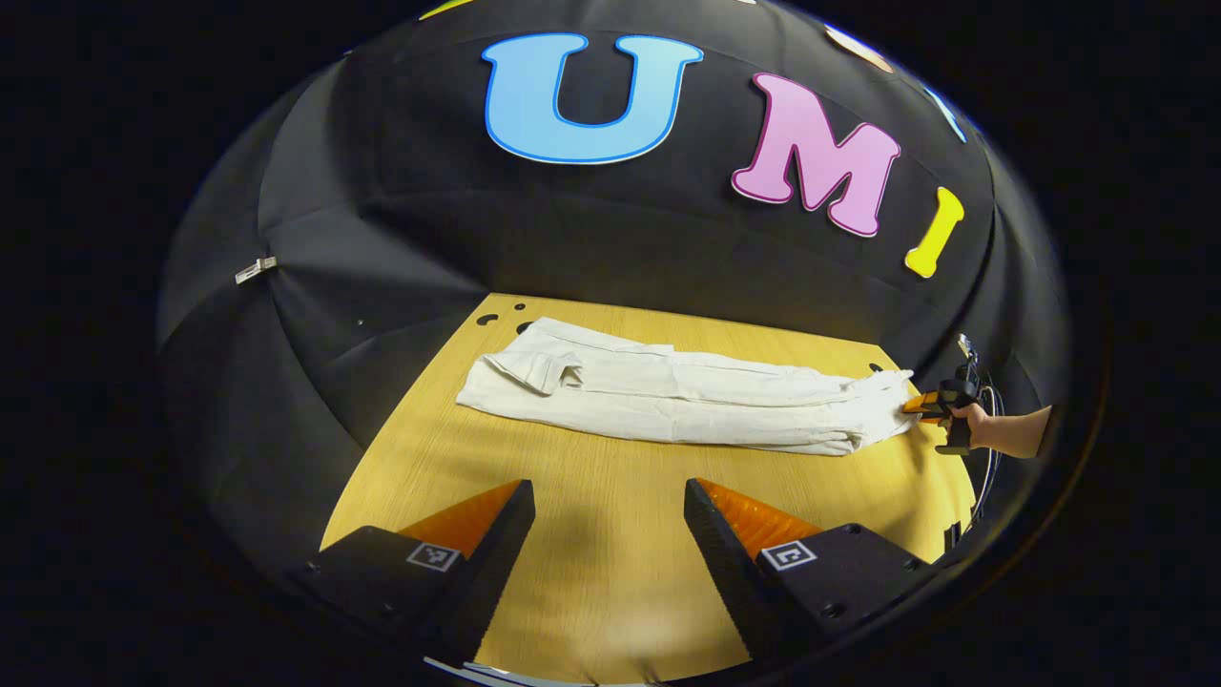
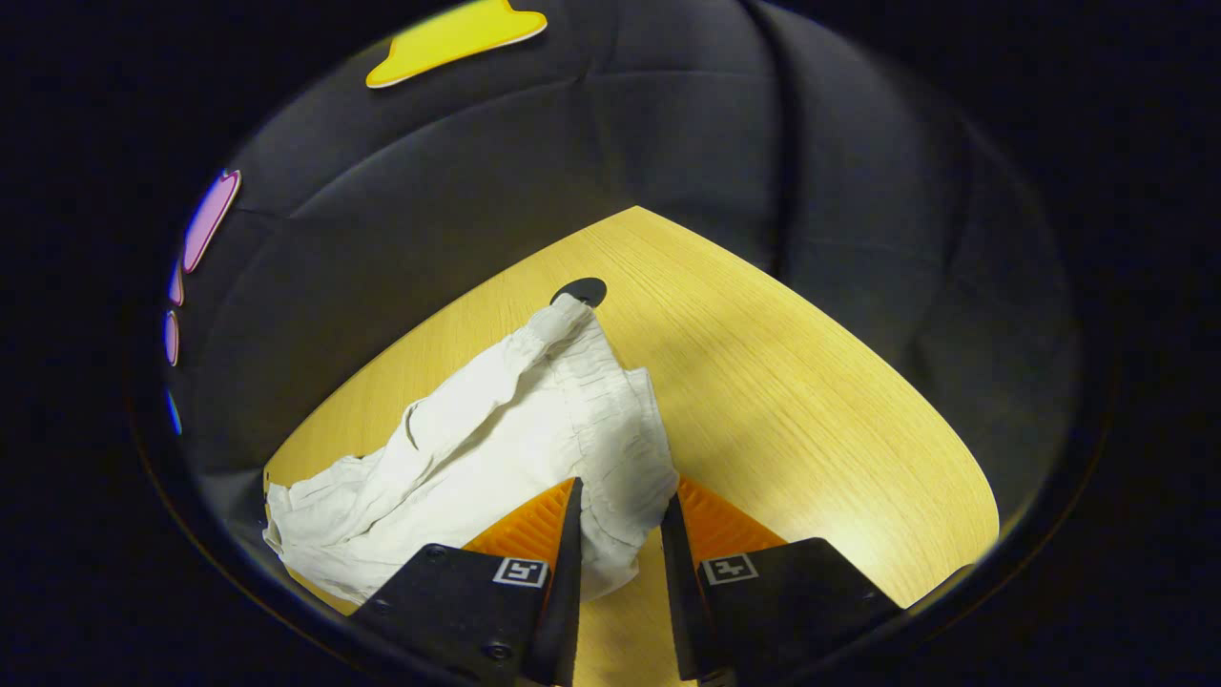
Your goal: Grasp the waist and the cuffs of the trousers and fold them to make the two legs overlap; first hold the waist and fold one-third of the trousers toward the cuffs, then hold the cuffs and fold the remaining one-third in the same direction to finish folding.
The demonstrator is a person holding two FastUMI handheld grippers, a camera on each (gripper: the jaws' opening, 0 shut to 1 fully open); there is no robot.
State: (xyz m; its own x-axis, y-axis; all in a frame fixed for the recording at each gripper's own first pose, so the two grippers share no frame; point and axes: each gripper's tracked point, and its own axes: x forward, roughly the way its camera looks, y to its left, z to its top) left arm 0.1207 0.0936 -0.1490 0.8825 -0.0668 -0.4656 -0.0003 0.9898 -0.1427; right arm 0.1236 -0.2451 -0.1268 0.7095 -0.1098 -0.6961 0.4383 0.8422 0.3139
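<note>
In the right gripper view, the gathered waist (image 2: 610,420) of the trousers (image 2: 477,458) was seen between the two fingers of the right gripper (image 2: 618,510), which were drawn close together with a fold of the pale cloth pinched between them, so the jaws were clamped on the garment. In the left gripper view, the same gripper (image 1: 923,405) was seen far off at the right end of the garment, held by a hand (image 1: 975,420), its tips touching the bunched waist end (image 1: 882,401). The left gripper (image 1: 609,501) was held well short of the trousers (image 1: 668,396), its fingers spread wide apart over bare wood with nothing between them. The trousers were laid lengthwise across the far part of the wooden table (image 1: 591,572), with the cuffs (image 1: 534,367) at the left end, one of them turned back on itself. The garment was off-white, lightly creased, and the legs appeared to be laid one over the other. Near the waist a dark round mark (image 2: 580,290) was seen on the table top.
</note>
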